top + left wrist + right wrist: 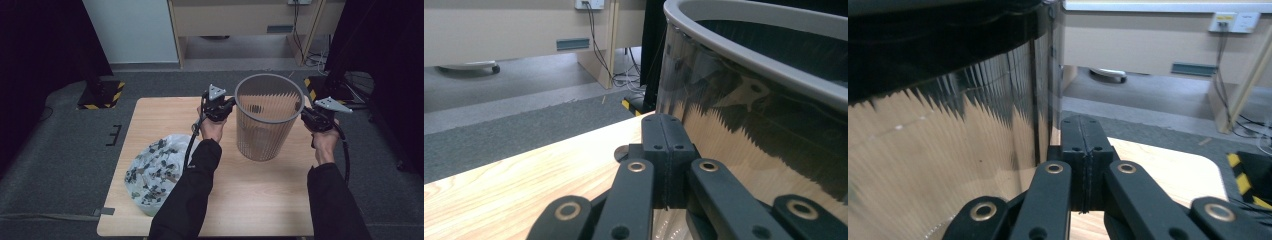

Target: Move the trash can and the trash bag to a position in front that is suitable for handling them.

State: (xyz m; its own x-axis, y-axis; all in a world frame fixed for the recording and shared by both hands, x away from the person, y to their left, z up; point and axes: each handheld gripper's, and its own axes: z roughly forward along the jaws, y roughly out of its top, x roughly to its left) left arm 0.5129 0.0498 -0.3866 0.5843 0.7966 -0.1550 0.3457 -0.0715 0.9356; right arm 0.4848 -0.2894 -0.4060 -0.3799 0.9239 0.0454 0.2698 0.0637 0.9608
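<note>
From the high view I cannot make out whether either tool actually touches the mesh wastebasket; the tips sit right at its wall and the hands cover the rest. Something dark lies at the bottom of the basket, too small for me to name. The plastic bag at the near left of the table is full of dark and light scraps I cannot identify, and my left sleeve cuts across its right edge.

My left gripper has its jaws pressed together with nothing between them, just beside the basket's left side, below the grey rim. My right gripper is likewise closed tight and empty, close against the basket's right wall, which blurs into streaks in that gripper's view.

The basket stands upright toward the far right of the wooden table, between my two hands, well apart from the bag.
</note>
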